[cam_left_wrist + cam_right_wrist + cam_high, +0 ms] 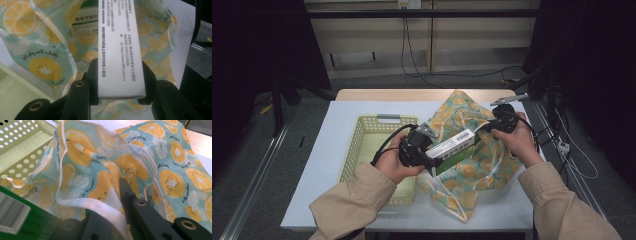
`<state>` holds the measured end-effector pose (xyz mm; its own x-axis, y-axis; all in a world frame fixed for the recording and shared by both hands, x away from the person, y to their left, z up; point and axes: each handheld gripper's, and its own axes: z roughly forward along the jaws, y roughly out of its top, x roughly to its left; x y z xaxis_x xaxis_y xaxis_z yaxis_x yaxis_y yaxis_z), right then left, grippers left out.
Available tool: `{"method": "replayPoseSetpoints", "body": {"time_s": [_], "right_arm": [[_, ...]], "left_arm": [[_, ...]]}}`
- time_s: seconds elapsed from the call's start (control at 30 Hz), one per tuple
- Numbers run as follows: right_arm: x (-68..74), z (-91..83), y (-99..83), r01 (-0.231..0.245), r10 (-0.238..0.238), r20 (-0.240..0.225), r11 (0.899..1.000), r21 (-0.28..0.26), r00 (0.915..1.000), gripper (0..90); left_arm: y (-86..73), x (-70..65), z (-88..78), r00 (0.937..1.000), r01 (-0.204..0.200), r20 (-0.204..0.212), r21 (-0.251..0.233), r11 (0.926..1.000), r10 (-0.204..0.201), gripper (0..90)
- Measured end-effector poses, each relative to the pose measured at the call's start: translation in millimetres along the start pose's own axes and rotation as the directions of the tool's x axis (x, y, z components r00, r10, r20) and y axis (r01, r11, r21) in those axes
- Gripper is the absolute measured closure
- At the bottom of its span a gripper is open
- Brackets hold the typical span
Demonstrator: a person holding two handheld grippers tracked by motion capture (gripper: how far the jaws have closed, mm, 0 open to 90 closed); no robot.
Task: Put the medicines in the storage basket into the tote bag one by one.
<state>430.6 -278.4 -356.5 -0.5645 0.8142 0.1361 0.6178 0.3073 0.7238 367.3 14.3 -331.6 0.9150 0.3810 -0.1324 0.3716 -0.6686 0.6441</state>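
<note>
**Medicine box held at the mouth of a fruit-print bag**

A green-and-white medicine box (451, 146) is clamped by its end between the jaws of the left gripper (428, 156), and is held slanted at the opening of the fruit-print drawstring bag (472, 165). The bag's white-trimmed rim (100, 206) is pinched in the closed jaws of the right gripper (493, 126). The bag is spread on the white table (337, 145), just beside a pale green perforated basket (362, 145).
</note>
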Motion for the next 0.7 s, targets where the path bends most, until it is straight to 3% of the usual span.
{"method": "replayPoseSetpoints", "body": {"time_s": [0.47, 0.7], "right_arm": [[-0.7, -9.5, 3.6, 0.005, -0.005, 0.004, 1.0, -0.007, 1.0, 89.3], [-0.4, -16.2, 5.8, 0.016, -0.016, 0.006, 1.0, -0.012, 0.9999, 89.3]], "left_arm": [[10.4, -13.6, 39.3, 0.999, -0.036, 0.027, 0.053, 0.998, 0.034, 63.3], [14.5, -12.5, 54.8, 0.9993, -0.02, 0.033, 0.052, 0.9985, 0.018, 63.3]]}}
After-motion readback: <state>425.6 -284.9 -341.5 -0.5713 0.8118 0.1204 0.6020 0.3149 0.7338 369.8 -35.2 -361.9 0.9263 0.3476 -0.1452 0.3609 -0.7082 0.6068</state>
